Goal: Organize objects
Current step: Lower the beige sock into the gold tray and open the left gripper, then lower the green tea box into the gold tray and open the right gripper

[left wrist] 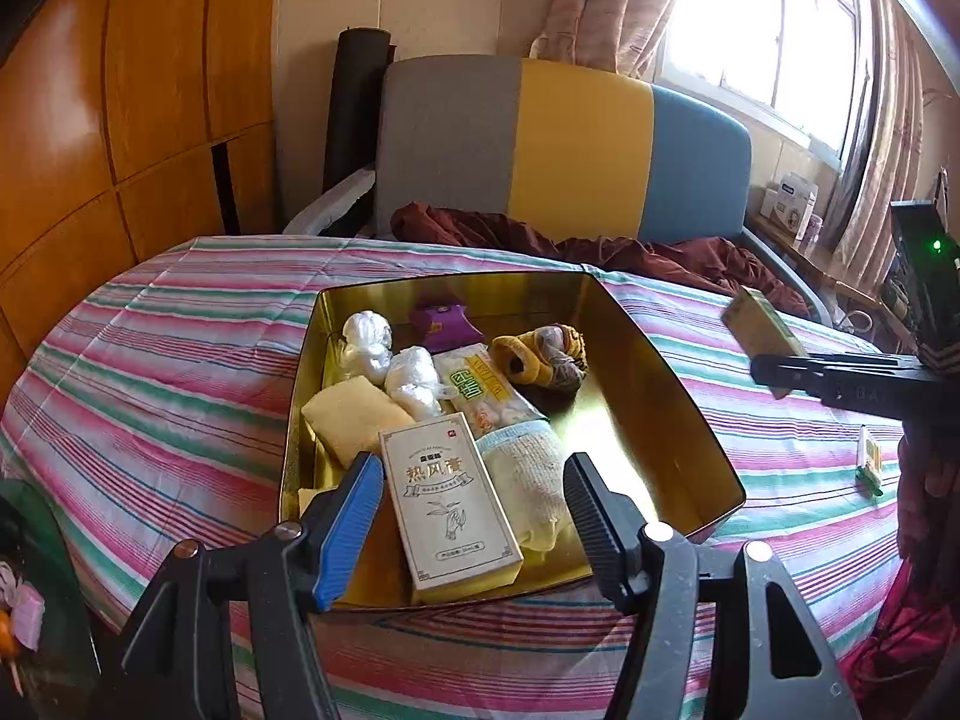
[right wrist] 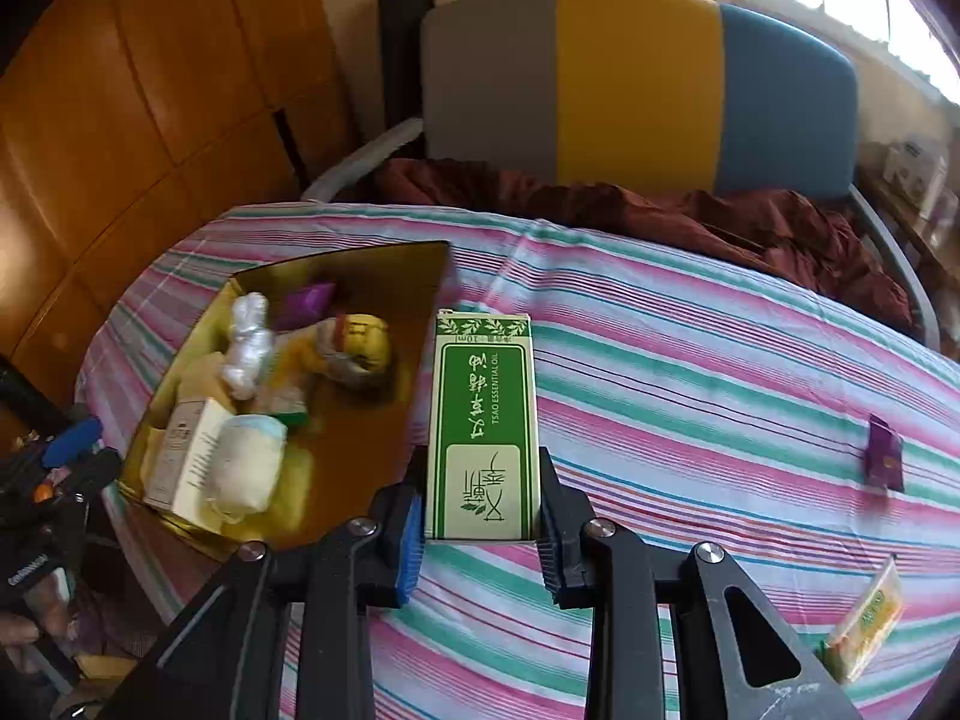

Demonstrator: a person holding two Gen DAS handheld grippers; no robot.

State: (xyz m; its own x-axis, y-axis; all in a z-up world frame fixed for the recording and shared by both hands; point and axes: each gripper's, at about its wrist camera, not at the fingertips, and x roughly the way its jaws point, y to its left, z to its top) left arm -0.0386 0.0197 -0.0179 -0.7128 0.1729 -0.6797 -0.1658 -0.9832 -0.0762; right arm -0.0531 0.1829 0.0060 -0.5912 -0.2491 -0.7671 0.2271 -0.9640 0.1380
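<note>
Right claw (right wrist: 480, 516) is clamped on green box (right wrist: 485, 426) by its near end only, held over the bed beside tin (right wrist: 384, 414); pivot or slip is risked. Left claw (left wrist: 474, 510) is held apart over tin's near edge. Tin's left half is crowded; the right-side gap is favoured.

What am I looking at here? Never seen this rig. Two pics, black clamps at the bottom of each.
No robot: a person holds a pair of tongs in each hand, each with a fisheye camera looking along its fingers.

The left wrist view shows the left tongs, open and empty, above a gold tin on a striped bedsheet. In the tin lie a white carton, wrapped bundles, a sachet and folded cloths.

The right wrist view shows the right tongs shut on a green essential oil box, beside the tin. A purple packet and a yellow sachet lie loose on the sheet.
</note>
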